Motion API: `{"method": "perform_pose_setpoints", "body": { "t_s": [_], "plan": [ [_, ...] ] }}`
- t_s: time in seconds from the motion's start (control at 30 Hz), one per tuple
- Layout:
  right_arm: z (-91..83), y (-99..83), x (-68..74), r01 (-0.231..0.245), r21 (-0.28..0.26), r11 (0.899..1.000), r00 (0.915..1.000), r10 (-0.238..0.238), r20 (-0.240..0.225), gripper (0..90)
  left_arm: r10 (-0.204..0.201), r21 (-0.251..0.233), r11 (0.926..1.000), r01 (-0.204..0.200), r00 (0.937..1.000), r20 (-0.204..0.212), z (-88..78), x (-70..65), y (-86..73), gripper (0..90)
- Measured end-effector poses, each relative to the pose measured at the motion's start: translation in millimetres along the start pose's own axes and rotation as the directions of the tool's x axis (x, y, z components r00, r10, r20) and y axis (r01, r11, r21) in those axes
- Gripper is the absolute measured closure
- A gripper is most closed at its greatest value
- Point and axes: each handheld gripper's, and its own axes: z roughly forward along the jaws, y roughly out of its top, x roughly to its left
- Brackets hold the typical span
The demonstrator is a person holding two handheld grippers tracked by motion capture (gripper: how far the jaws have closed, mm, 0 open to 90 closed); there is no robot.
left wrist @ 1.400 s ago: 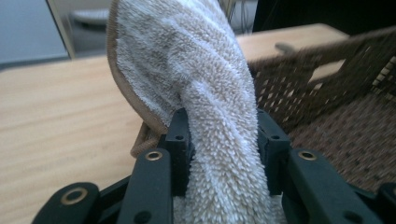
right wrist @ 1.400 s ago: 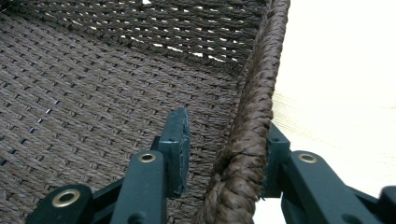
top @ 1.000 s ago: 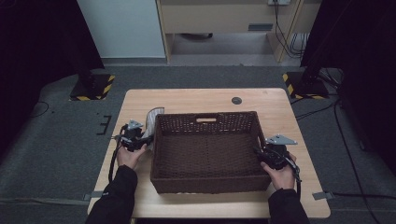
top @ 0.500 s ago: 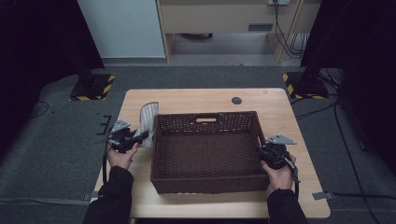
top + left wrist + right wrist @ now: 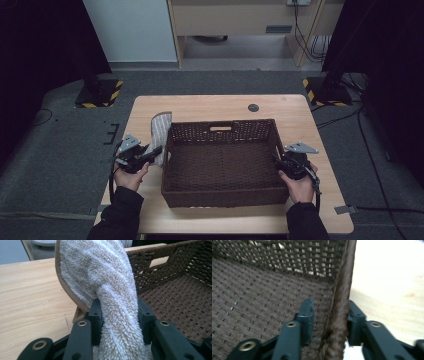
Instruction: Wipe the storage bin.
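A beige terry towel [image 5: 160,131] with a brown hem hangs just outside the left wall of a dark brown wicker basket [image 5: 220,131]. My left gripper [image 5: 152,152] is shut on it. In the left gripper view the towel [image 5: 100,277] is bunched between both pads, with the basket [image 5: 175,290] beyond. My right gripper [image 5: 280,162] sits at the basket's right wall. In the right gripper view its jaws straddle that wall [image 5: 339,302] and have just been opening. The left pad [image 5: 308,312] stands off the weave.
The basket fills the middle of a light wooden table [image 5: 200,107]. A small black round cap [image 5: 253,107] lies behind it. Dark floor surrounds the table, and yellow-black striped stand feet [image 5: 100,95] are at the far corners.
My left gripper has drawn leftward, away from the basket's side, taking the towel with it. The right hand and the basket have stayed in place.
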Motion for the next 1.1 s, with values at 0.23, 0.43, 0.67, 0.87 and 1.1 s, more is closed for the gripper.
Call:
{"method": "perform_pose_setpoints", "body": {
  "t_s": [0.23,0.43,0.67,0.87,1.1],
  "plan": [
    [-7.2,10.9,-6.5,-0.019,-0.032,0.999,0.9992,0.017,-0.036,50.4,0.003,0.009,1.0,-0.003,1.0,-0.005,14.2,3.1,5.0,63.6],
    [-17.5,17.5,-11.0,-0.008,-0.048,0.999,0.9989,0.006,-0.046,53.1,0.0,0.016,0.9999,0.0,0.9999,-0.011,17.0,4.5,4.3,63.5],
    [-20.4,16.0,-13.0,0.021,-0.015,1.0,0.9981,-0.022,-0.058,58.1,-0.002,-0.014,0.9999,0.002,0.9999,-0.016,6.3,8.3,5.2,63.5],
    [-25.5,14.5,-14.7,0.057,0.028,0.998,0.9966,-0.055,-0.061,62.6,0.008,-0.085,0.9964,-0.008,1.0,-0.004,-8.8,5.7,10.1,63.5],
    [-20.6,8.8,-15.5,0.043,0.06,0.997,0.9961,-0.038,-0.079,69.3,0.051,-0.011,0.9987,-0.051,0.9987,-0.003,7.1,-2.7,2.5,63.5]
  ]
}}
